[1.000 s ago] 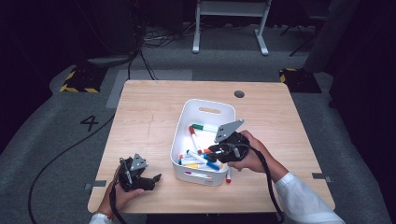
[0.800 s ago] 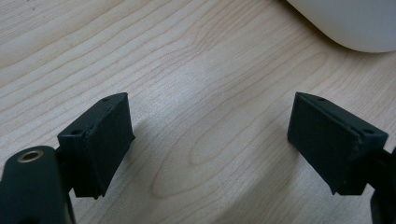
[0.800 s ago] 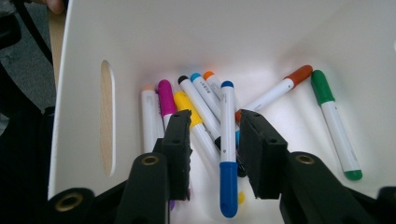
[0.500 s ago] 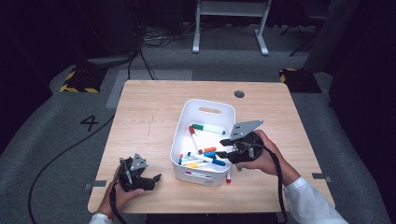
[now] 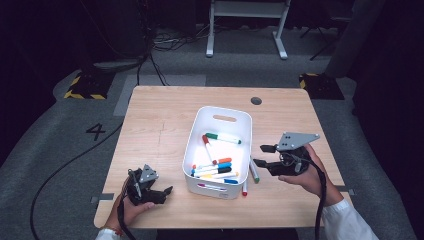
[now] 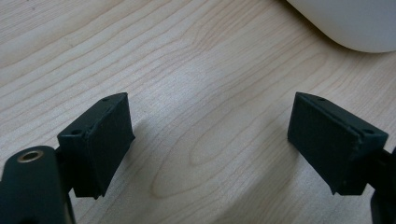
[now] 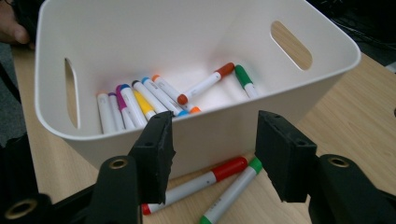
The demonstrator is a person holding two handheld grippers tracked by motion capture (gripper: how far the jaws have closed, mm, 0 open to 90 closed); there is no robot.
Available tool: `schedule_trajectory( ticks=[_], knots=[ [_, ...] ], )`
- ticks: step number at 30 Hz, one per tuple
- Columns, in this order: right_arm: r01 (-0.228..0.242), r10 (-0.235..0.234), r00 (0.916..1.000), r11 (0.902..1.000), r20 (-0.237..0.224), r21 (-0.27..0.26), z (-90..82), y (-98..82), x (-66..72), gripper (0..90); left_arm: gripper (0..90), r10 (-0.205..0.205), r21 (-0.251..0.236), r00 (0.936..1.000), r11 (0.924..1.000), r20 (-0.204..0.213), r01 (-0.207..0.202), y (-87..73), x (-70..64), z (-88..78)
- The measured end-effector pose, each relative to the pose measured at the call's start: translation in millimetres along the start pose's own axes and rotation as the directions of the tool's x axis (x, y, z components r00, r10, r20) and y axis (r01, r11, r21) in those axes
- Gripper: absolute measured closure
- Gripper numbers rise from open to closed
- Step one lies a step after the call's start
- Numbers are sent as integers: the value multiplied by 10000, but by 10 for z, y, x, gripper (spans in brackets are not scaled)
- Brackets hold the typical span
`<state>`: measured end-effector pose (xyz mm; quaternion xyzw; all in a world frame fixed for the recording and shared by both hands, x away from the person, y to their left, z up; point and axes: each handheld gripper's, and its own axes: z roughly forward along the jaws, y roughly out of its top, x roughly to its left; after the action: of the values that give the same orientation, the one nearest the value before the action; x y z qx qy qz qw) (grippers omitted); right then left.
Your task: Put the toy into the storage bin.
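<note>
A white bin (image 5: 220,192) stands mid-table holding several coloured markers (image 5: 215,170). Inside it, in the right gripper view, the markers (image 7: 140,100) lie on the floor of the bin (image 7: 187,42). Two markers lie on the table right of the bin: a green-capped one (image 5: 254,171) (image 7: 231,193) and a red-capped one (image 5: 244,188) (image 7: 201,183). My right gripper (image 5: 261,155) (image 7: 217,158) hovers beside the bin above these two, open; its jaws have just been opening with nothing between them. My left gripper (image 5: 165,192) (image 6: 210,144) rests open on bare wood, left of the bin.
The wooden table (image 5: 160,125) has a small dark round hole (image 5: 256,100) near its far edge. A corner of the bin (image 6: 350,23) shows at the top right of the left gripper view. A metal stand (image 5: 245,25) and cables lie on the floor beyond.
My right gripper has drawn back from over the bin to its right side, and its jaws stand wider apart. The left gripper has stayed put.
</note>
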<state>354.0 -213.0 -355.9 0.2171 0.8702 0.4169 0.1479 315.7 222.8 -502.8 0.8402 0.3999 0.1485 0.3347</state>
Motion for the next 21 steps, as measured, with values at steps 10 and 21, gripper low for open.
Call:
schedule_trajectory(
  ticks=[10, 21],
  knots=[
    [-448, 385, 9959, 9960, 816, 771, 244, -416, -108, 465, 142, 5, 0, 10000, 10000, -3, -5, 0, 0, 0],
    [-1278, 1088, 9888, 9710, 1023, 2023, 806, -876, -158, 475, 142, 0, 0, 10000, 10000, 0, 0, 0, 1, 0]
  ],
)
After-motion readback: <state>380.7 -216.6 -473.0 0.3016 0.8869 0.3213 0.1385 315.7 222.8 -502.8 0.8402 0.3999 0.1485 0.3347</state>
